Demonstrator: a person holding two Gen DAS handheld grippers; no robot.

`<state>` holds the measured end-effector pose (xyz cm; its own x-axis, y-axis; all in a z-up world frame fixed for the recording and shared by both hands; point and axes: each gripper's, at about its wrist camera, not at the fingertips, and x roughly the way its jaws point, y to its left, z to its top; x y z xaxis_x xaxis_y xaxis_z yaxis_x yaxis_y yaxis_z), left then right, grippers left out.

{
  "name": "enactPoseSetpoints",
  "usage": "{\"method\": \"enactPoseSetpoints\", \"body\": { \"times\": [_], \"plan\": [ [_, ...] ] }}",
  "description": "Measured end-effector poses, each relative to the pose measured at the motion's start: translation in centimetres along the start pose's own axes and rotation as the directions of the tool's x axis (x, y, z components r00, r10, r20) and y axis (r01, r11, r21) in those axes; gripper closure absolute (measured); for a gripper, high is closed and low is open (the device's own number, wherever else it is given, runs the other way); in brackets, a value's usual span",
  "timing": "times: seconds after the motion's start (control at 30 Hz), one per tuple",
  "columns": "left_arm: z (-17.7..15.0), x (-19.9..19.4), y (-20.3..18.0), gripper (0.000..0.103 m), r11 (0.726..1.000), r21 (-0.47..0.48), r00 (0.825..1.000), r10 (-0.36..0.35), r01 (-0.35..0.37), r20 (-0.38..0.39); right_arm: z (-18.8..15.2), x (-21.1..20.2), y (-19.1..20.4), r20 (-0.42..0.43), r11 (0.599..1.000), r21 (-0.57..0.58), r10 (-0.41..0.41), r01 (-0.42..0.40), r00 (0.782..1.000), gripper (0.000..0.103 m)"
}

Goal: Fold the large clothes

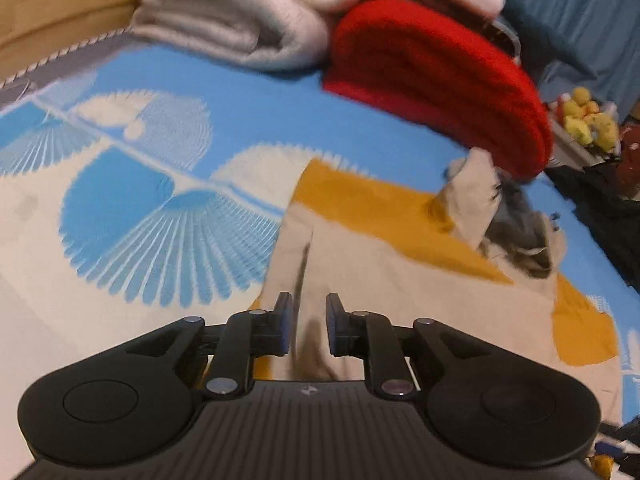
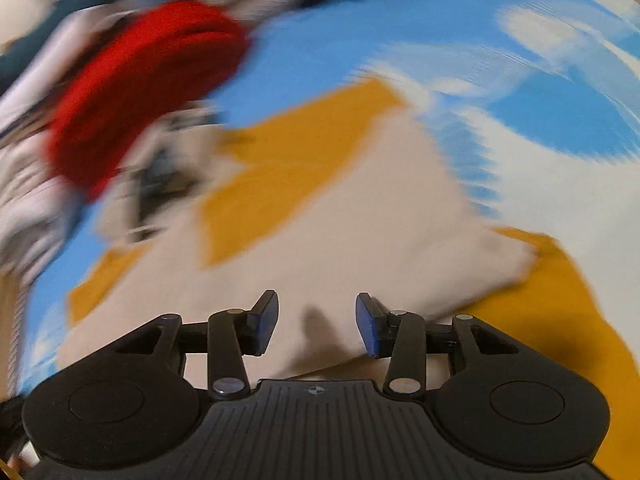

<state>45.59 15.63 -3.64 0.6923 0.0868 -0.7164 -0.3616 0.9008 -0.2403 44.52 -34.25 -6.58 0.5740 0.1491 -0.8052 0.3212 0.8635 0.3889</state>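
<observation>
Garment (image 1: 400,280) of beige and mustard cloth lies spread on the bed (image 1: 120,200), directly ahead of and beneath both sets of jaws. It looks soft, light and limp, likely to sag and slide, so a hem or corner seems the best hold. The left gripper (image 1: 310,326) stands narrowly parted over a beige fold, pinching nothing. The right gripper (image 2: 316,326) gapes wider, empty. Counted: one garment, one red knit (image 1: 440,80), one grey blanket (image 1: 240,12).

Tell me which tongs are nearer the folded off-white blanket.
Left, probably. The left tongs hover over the beige-and-mustard garment, with the folded off-white blanket ahead-left. The right tongs face the red knitted bundle, with the blanket not clearly visible.
</observation>
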Motion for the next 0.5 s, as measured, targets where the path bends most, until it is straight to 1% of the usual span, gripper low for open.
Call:
{"method": "enactPoseSetpoints", "body": {
  "times": [0.07,0.1,0.13,0.17,0.2,0.23,0.27,0.3,0.33,0.37,0.4,0.43,0.47,0.5],
  "plan": [
    [-0.1,0.1,-0.1,0.085,0.998,-0.018,0.998,-0.064,0.063,-0.01,0.1,0.9,-2.0,-0.028,0.994,0.06,-0.087,0.088,0.996,0.062],
    [-0.3,0.6,-0.1,0.082,0.996,-0.03,0.995,-0.09,0.088,-0.041,0.2,1.3,-2.6,-0.04,0.99,0.082,-0.108,0.111,0.993,0.064],
    [-0.7,1.5,0.0,0.077,0.994,-0.047,0.99,-0.107,0.103,-0.092,0.1,1.4,-3.0,-0.047,0.988,0.102,-0.109,0.113,0.993,0.064],
    [-1.1,2.3,0.1,0.075,0.993,-0.06,0.984,-0.107,0.099,-0.141,0.2,1.4,-3.0,-0.049,0.988,0.11,-0.107,0.112,0.993,0.064],
    [-1.7,3.4,0.3,0.075,0.995,-0.066,0.975,-0.088,0.076,-0.205,0.1,1.2,-2.6,-0.048,0.988,0.098,-0.115,0.119,0.992,0.063],
    [-2.2,4.3,0.5,0.079,0.997,-0.061,0.966,-0.056,0.042,-0.254,0.2,1.1,-2.2,-0.043,0.988,0.084,-0.123,0.126,0.992,0.062],
    [-2.4,4.5,0.7,0.079,0.998,-0.059,0.965,-0.044,0.03,-0.259,0.3,0.7,-1.8,-0.026,0.99,0.075,-0.119,0.121,0.993,0.061],
    [-2.3,4.3,0.7,0.079,0.998,-0.062,0.967,-0.042,0.027,-0.251,0.3,0.3,-1.3,-0.002,0.993,0.069,-0.096,0.095,0.995,0.061],
    [-2.0,4.0,0.4,0.076,0.998,-0.06,0.969,-0.038,0.024,-0.244,0.4,-0.2,-1.0,0.017,0.996,0.054,-0.07,0.069,0.997,0.061],
    [-1.8,3.5,0.1,0.074,0.998,-0.051,0.973,-0.042,0.032,-0.226,0.5,-0.5,-0.5,0.038,0.998,0.029,-0.052,0.051,0.998,0.058],
    [-1.6,3.0,-0.3,0.069,0.999,-0.035,0.978,-0.045,0.039,-0.204,0.6,-0.6,-0.2,0.052,0.999,0.009,-0.044,0.044,0.998,0.057],
    [-1.5,2.8,-0.5,0.064,0.999,-0.022,0.98,-0.04,0.036,-0.195,0.7,-0.5,-0.1,0.05,0.999,0.009,-0.043,0.042,0.998,0.056],
    [-1.5,2.9,-0.6,0.06,0.999,-0.022,0.978,-0.036,0.032,-0.207,0.7,0.0,-0.9,0.02,0.998,0.047,-0.047,0.046,0.999,0.056],
    [-1.7,3.1,-0.5,0.055,0.999,-0.037,0.972,-0.033,0.025,-0.235,0.7,0.5,-2.0,-0.01,0.993,0.097,-0.07,0.071,0.997,0.058]
  ]
}}
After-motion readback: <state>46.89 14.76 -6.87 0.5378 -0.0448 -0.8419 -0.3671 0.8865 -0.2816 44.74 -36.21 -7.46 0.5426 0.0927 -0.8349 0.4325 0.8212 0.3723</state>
